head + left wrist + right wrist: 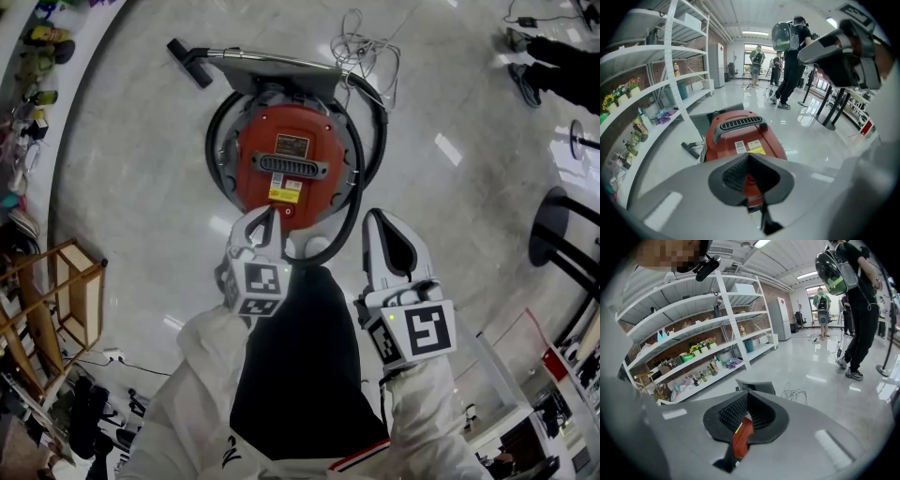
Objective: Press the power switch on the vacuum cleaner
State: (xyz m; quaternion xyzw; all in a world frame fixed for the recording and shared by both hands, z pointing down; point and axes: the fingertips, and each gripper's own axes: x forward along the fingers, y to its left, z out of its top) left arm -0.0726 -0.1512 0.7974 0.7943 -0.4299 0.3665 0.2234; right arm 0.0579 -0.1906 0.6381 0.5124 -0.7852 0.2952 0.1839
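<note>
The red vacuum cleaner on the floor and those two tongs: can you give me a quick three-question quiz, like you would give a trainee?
1. True or false: the left tongs are clamped on the hose of the vacuum cleaner.
2. The right tongs are: A shut and empty, B wide open, C holding a cloth.
3. Fill in: a loose white ____ lies on the floor beyond the vacuum cleaner.
Key: 1 false, they are shut on nothing; 2 A; 3 cable.
</note>
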